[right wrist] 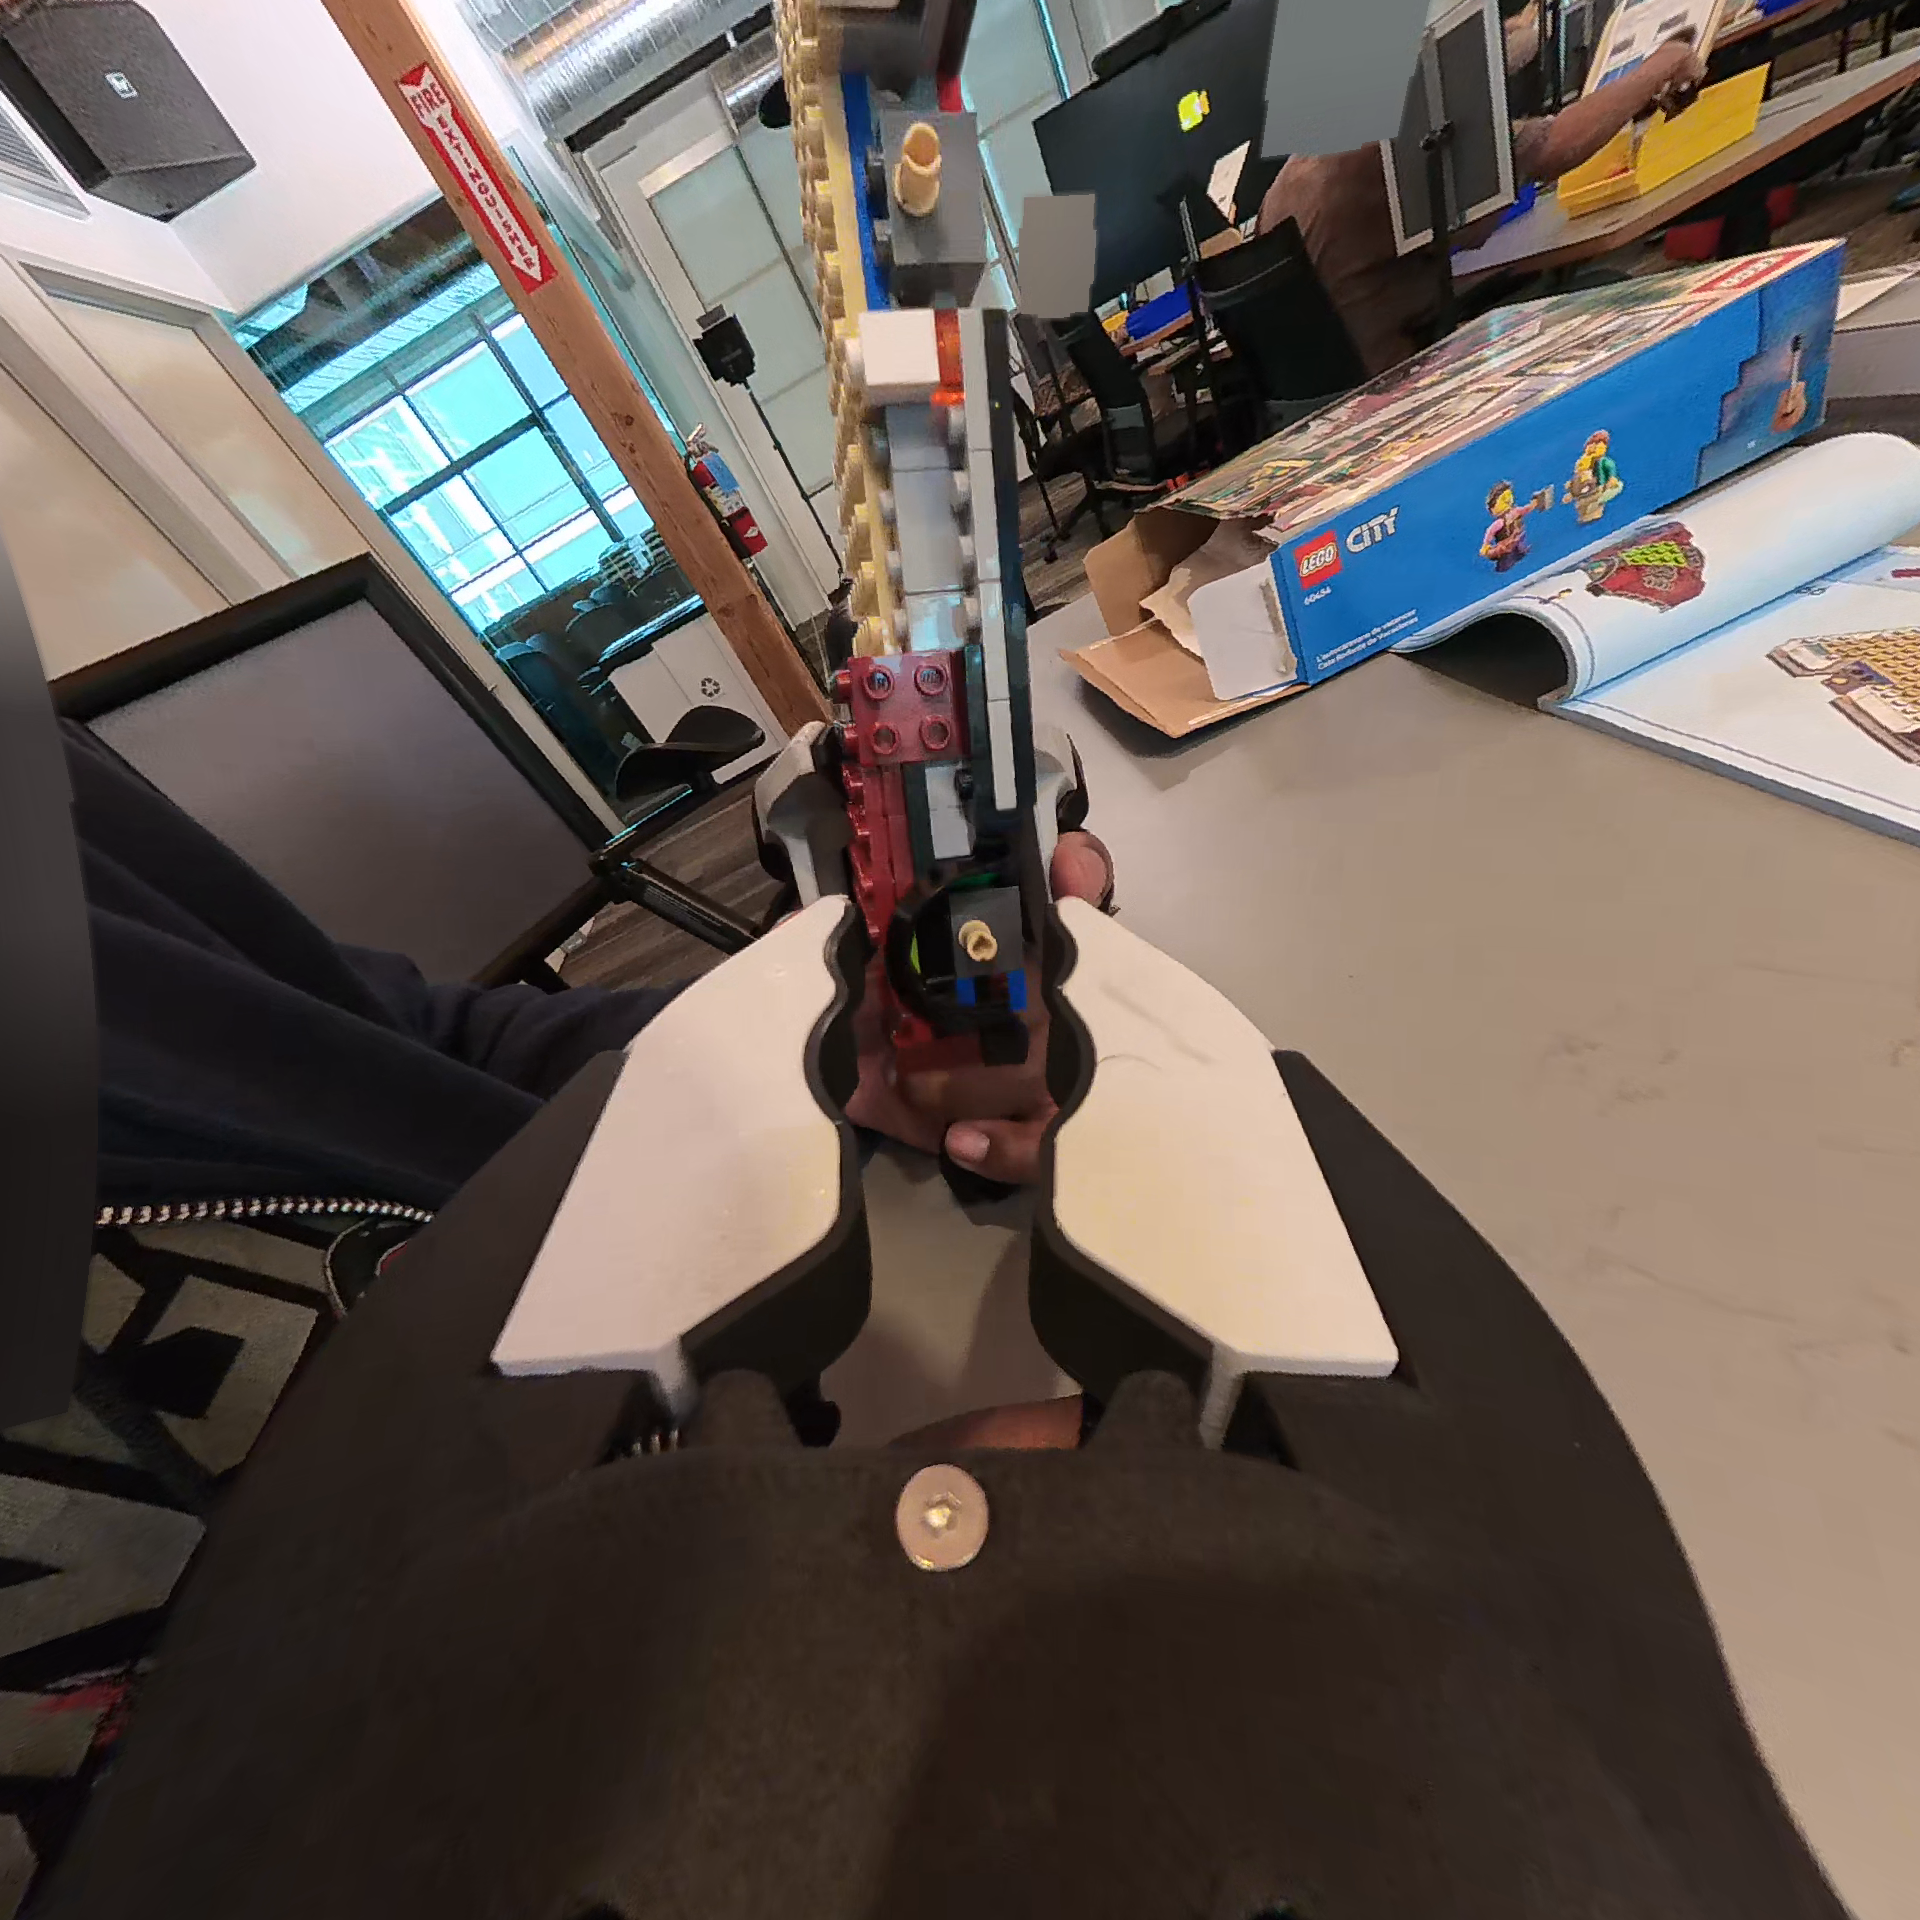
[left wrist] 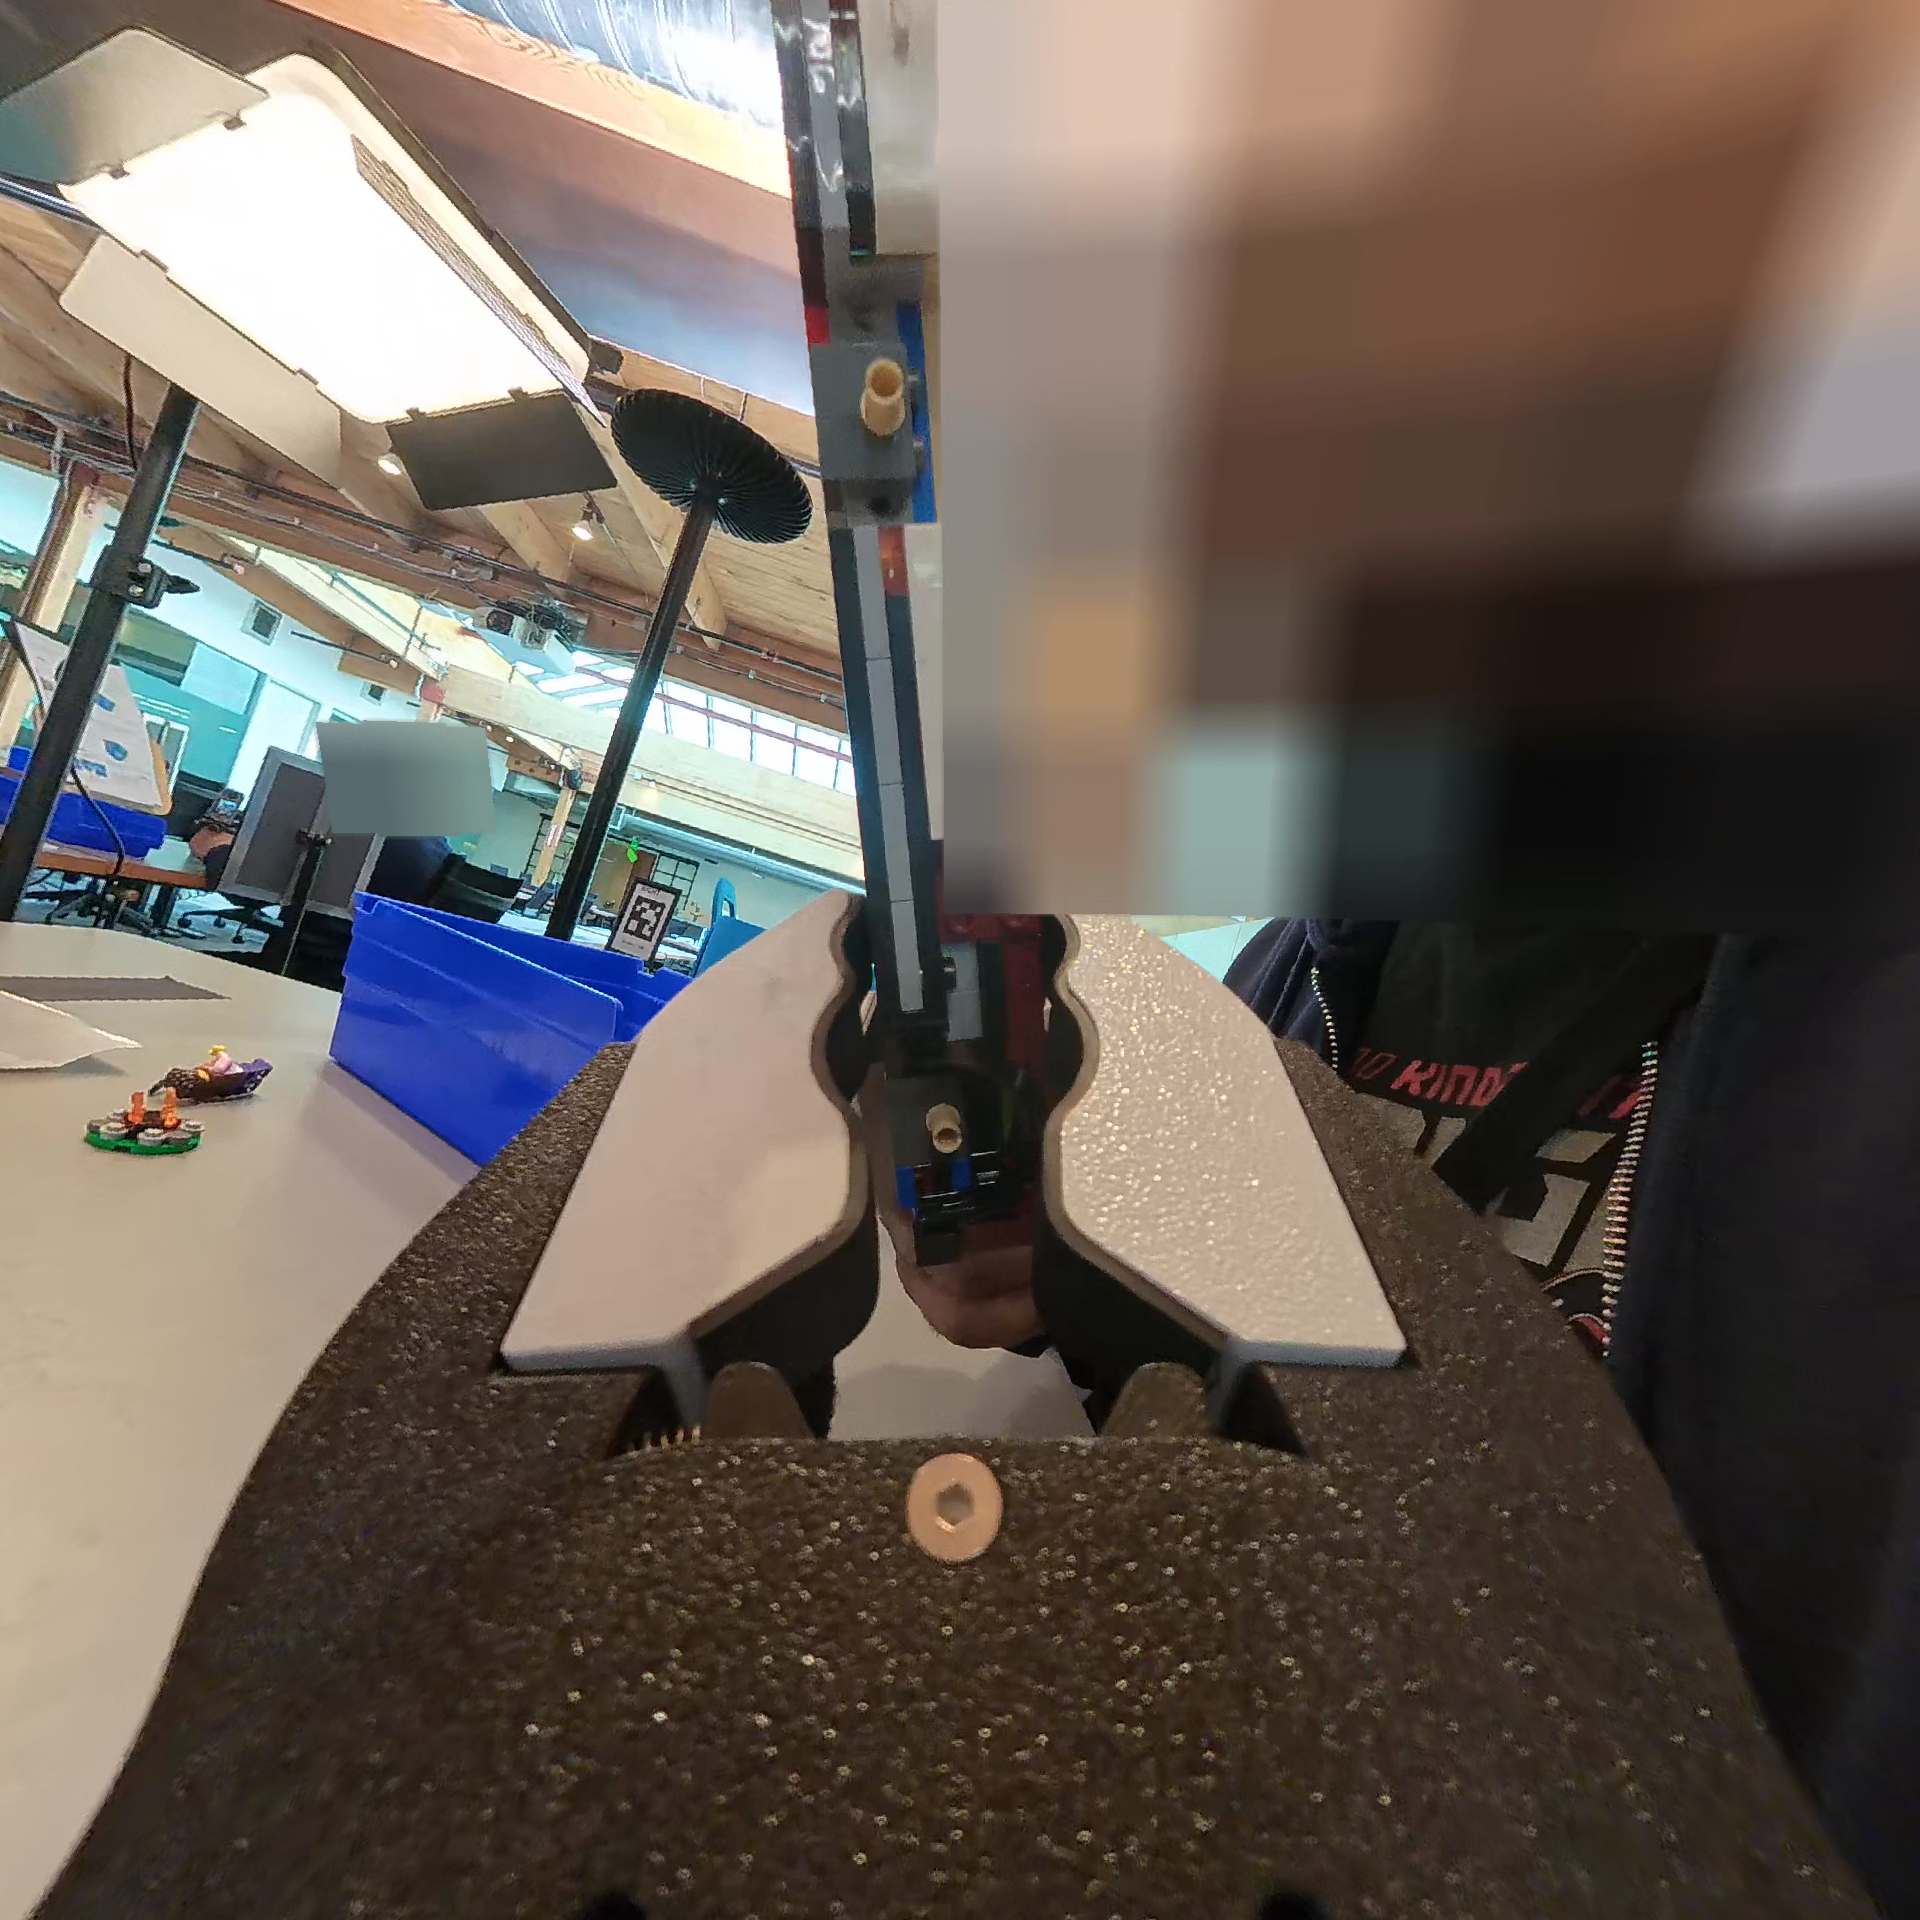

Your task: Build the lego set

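A pale grey counter [left wrist: 208,1299] carries two small brick models, one on a green round base [left wrist: 143,1127] and a purple one [left wrist: 218,1075] just behind it, with a blue bin [left wrist: 468,1029] near them and white paper [left wrist: 52,1029] at its far left. Elsewhere on the counter lie an opened blue toy box [right wrist: 1507,488] and, just beside it, an open instruction booklet [right wrist: 1766,644].

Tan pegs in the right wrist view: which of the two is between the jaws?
The lower tan peg, on the dark block of the brick model. The upper tan peg sticks out far above.
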`<action>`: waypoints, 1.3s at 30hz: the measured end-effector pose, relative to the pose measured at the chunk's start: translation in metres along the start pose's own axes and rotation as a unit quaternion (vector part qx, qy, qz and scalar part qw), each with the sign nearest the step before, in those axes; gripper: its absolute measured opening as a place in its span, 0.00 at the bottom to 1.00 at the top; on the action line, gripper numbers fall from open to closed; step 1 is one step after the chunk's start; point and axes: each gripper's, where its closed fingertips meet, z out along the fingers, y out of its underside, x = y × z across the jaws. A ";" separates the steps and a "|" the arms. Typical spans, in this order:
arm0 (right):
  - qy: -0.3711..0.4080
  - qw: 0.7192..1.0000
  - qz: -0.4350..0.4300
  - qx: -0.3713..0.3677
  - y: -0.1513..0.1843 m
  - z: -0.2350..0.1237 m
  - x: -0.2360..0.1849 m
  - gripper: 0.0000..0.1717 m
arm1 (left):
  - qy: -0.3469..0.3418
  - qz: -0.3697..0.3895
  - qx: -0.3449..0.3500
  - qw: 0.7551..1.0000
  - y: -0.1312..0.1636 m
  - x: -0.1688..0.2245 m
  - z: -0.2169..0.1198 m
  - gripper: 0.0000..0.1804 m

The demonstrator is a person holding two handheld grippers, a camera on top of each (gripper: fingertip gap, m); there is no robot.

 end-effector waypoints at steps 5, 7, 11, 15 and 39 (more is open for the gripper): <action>-0.007 1.000 -0.008 0.002 0.001 0.000 -0.003 0.17 | 0.006 -0.003 -0.011 1.000 0.004 0.002 0.002 0.18; -0.004 1.000 -0.011 0.003 0.001 -0.001 -0.002 0.17 | 0.003 -0.007 -0.013 1.000 0.004 0.001 0.002 0.18; 0.002 1.000 -0.019 -0.006 0.003 -0.003 0.001 0.17 | -0.004 -0.012 -0.018 1.000 0.006 -0.001 0.003 0.18; 0.005 1.000 -0.019 -0.014 0.005 -0.004 0.003 0.17 | -0.012 -0.015 -0.021 1.000 0.007 -0.004 0.003 0.18; 0.244 0.805 -0.531 -0.102 0.029 -0.021 0.044 0.30 | -0.357 -0.280 0.138 0.880 0.026 -0.090 -0.040 0.17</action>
